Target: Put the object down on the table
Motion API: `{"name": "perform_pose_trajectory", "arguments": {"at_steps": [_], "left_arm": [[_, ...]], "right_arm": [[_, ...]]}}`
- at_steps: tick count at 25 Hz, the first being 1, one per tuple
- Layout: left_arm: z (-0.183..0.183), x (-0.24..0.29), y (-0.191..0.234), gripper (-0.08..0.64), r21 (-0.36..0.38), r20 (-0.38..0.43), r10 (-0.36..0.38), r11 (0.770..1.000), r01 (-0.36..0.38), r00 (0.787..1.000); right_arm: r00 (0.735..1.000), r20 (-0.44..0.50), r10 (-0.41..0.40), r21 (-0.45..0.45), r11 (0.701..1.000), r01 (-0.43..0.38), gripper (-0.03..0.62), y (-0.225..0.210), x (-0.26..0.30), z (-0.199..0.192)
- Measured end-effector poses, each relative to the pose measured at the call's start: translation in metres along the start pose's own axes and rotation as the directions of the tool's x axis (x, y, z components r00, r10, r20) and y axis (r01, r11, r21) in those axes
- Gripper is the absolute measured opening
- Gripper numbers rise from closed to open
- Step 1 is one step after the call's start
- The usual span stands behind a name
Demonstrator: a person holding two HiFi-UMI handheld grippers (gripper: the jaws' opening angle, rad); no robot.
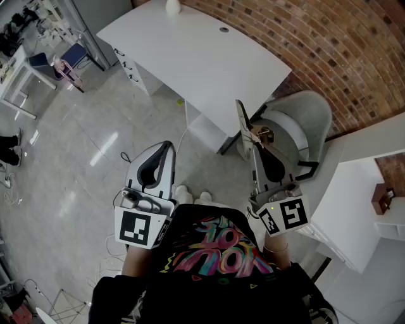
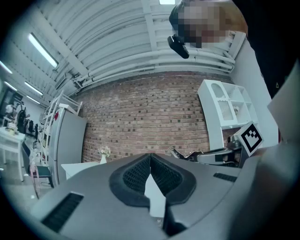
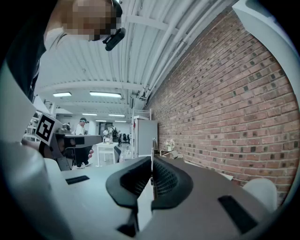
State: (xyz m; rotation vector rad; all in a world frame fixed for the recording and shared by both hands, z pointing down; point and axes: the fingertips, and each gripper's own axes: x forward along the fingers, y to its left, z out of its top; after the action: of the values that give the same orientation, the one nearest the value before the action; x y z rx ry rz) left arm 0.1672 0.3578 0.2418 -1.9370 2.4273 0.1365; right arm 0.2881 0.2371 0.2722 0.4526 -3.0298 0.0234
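Observation:
I stand on the floor in front of a white table (image 1: 190,54), with both grippers held at waist height. My right gripper (image 1: 257,138) is shut on a thin grey metal object (image 1: 243,120) that has a brownish part at the jaw tips. The object sticks out forward, over the edge of a grey chair. In the right gripper view it shows as a narrow strip (image 3: 153,146) rising from the closed jaws (image 3: 151,161). My left gripper (image 1: 166,147) is shut with nothing in it; its pads meet at the tip (image 2: 150,155). It hangs over the floor, short of the table.
A grey chair (image 1: 300,117) stands under my right gripper, beside the table's right end. A white vase (image 1: 173,6) sits at the table's far edge. White shelving (image 1: 351,202) is on the right and a brick wall (image 1: 329,44) behind. Desks and a chair (image 1: 73,57) stand far left.

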Motion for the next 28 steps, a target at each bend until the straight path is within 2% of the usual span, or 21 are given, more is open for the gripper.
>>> {"name": "perform_pose_trajectory", "arguments": {"at_steps": [5,9,12,15,19,24,28], "left_arm": [[0.000,-0.007,-0.005,0.025,-0.004,0.032,0.025,1.000,-0.025,0.999],[-0.014,-0.010,-0.007,0.025,-0.003,-0.025,0.057,0.998,-0.058,0.998],[-0.016,-0.007,-0.008,0.025,-0.004,-0.009,0.067,0.998,-0.067,0.998],[-0.026,-0.001,-0.001,0.025,-0.003,-0.038,0.069,0.998,-0.070,0.997],[-0.049,0.011,0.027,0.025,-0.003,-0.098,0.080,0.997,-0.081,0.992],[-0.058,0.046,0.087,0.025,-0.044,-0.082,0.094,0.994,-0.098,0.992],[-0.064,0.082,0.145,0.025,-0.022,-0.112,0.061,0.998,-0.063,0.992]], "right_arm": [[1.000,0.017,-0.018,0.040,0.999,0.017,0.020,-0.005,-0.014,-0.004],[1.000,0.010,-0.013,0.056,0.998,0.013,0.020,-0.013,-0.019,-0.014],[1.000,-0.008,-0.004,0.073,0.997,0.004,0.020,-0.017,-0.016,-0.024],[0.999,-0.031,0.020,0.088,0.996,-0.017,0.020,-0.018,-0.004,-0.036],[0.998,-0.057,0.040,0.110,0.993,-0.033,0.020,-0.018,0.032,-0.051],[0.997,-0.075,0.032,0.115,0.993,-0.023,0.020,-0.022,0.098,-0.053],[0.996,-0.084,0.010,0.097,0.995,-0.002,0.020,-0.025,0.161,-0.047]]}}
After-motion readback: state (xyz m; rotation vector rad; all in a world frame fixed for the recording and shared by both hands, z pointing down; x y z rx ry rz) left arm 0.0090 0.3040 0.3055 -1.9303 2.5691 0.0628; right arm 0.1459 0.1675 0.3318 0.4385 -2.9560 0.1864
